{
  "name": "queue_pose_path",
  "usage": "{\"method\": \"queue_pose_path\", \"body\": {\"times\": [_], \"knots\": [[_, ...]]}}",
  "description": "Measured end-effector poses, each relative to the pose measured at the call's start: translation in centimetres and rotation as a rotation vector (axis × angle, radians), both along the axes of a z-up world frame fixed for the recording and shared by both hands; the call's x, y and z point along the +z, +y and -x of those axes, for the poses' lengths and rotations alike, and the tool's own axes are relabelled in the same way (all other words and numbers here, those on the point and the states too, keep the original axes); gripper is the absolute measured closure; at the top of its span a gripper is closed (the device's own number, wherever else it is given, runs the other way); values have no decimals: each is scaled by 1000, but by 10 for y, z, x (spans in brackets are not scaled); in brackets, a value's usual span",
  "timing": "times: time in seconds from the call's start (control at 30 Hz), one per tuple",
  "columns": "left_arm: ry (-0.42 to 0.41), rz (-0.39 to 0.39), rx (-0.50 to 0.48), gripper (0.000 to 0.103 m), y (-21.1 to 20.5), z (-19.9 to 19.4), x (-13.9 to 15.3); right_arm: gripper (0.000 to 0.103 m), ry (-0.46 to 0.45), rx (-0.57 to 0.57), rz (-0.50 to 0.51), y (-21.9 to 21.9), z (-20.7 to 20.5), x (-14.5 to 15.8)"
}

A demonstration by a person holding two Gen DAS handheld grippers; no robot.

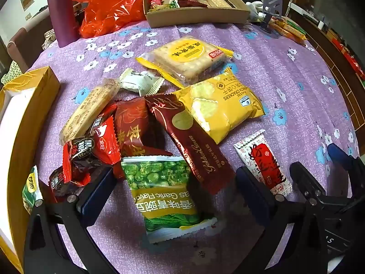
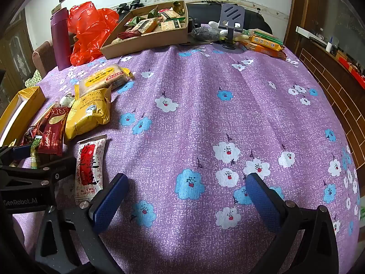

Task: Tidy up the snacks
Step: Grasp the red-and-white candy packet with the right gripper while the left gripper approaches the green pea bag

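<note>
A pile of snack packets lies on the purple flowered cloth. My left gripper (image 1: 175,196) is open, its jaws on either side of a green garlic pea packet (image 1: 164,196). Beyond it lie a dark red Golden Crown bar (image 1: 189,141), a yellow cheese cracker pack (image 1: 221,107), a clear biscuit pack with a yellow label (image 1: 184,57) and red candies (image 1: 91,153). A white-red packet (image 1: 264,162) lies to the right, also in the right wrist view (image 2: 89,166). My right gripper (image 2: 184,196) is open and empty over bare cloth.
A cardboard tray (image 2: 146,43) holding several snacks stands at the back. A yellow box (image 1: 27,123) is at the left edge. A purple bottle (image 2: 60,36), red plastic bag (image 2: 89,29), phone stand (image 2: 231,25) and orange packets (image 2: 264,43) stand at the back.
</note>
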State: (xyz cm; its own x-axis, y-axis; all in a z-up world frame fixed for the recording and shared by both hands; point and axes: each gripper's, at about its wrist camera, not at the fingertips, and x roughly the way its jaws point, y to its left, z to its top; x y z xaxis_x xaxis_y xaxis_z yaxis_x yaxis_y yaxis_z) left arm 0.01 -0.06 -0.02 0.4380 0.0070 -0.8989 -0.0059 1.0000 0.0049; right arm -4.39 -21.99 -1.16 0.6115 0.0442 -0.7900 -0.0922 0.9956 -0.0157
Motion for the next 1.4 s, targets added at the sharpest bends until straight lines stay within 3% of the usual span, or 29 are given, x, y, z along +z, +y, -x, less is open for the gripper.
{"method": "queue_pose_path", "body": {"times": [0.2, 0.3, 0.37, 0.43, 0.53, 0.63, 0.67, 0.7, 0.77, 0.83, 0.9, 0.97, 1.0, 1.17, 1.4], "knots": [[-24, -5, -16, 0, -3, 0, 1, 0, 0, 0, 4, 1, 0, 0], [35, -4, -31, 0, -2, -3, 3, 0, 14, 9, 7, 2, -2, 1], [50, -1, -23, 13, 1, 3, 8, 0, 43, 26, 6, 0, -5, 1], [86, 21, -17, 20, 17, 9, 10, 0, 59, 31, 6, 0, -6, 1], [27, 76, -9, 20, 41, 29, 38, 0, 93, 48, 16, 2, -13, 3], [-32, 51, 30, 20, 70, 48, 64, 1, 124, 82, 24, 3, -20, 3], [-42, 43, 47, 20, 79, 51, 68, 8, 142, 88, 25, 1, -23, 4], [-51, 37, 70, 20, 92, 55, 72, 22, 144, 83, 22, -1, -22, 6], [-53, 50, 112, 20, 117, 59, 75, 36, 148, 77, -16, -5, -22, 14], [-52, 85, 122, 20, 125, 60, 72, 36, 156, 82, -70, -6, -21, 22], [-46, 128, 111, 22, 127, 59, 68, 37, 151, 104, -94, 0, -23, 29], [-18, 214, 78, 46, 123, 57, 59, 37, 157, 150, -111, 17, -25, 33], [1, 244, 59, 49, 117, 55, 56, 38, 164, 174, -113, 27, -26, 33], [46, 267, -27, 49, 90, 52, 50, 41, 184, 230, -29, 72, -31, 20], [80, 275, -46, 49, 83, 51, 48, 39, 198, 228, 6, 82, -33, 12]]}}
